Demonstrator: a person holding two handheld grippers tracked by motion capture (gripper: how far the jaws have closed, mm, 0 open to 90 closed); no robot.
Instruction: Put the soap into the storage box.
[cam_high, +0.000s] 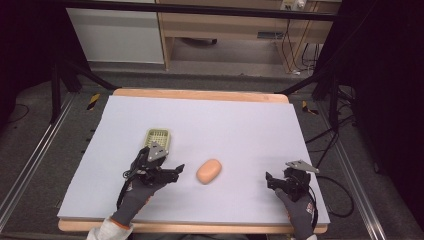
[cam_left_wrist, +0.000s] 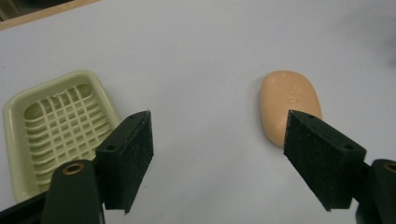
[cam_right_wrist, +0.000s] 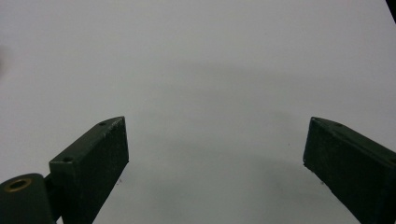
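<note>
An orange oval soap bar (cam_high: 209, 171) (cam_left_wrist: 289, 105) lies on the white table cover (cam_high: 235, 125), just right of my left gripper (cam_high: 165, 164) (cam_left_wrist: 219, 121). That gripper is open with nothing between its jaws; its right jaw sits just in front of the near end of the soap. A pale green soap dish (cam_high: 158, 137) (cam_left_wrist: 56, 126) with a grid bottom lies empty behind the left gripper. My right gripper (cam_high: 280, 179) (cam_right_wrist: 217, 126) rests near the front right of the table, open wide over bare cover.
The cover's wooden table edge (cam_high: 200, 94) runs along the back. Behind the table are a wooden cabinet (cam_high: 225, 30), black frame legs (cam_high: 55, 90) and cables (cam_high: 320, 140) on the floor.
</note>
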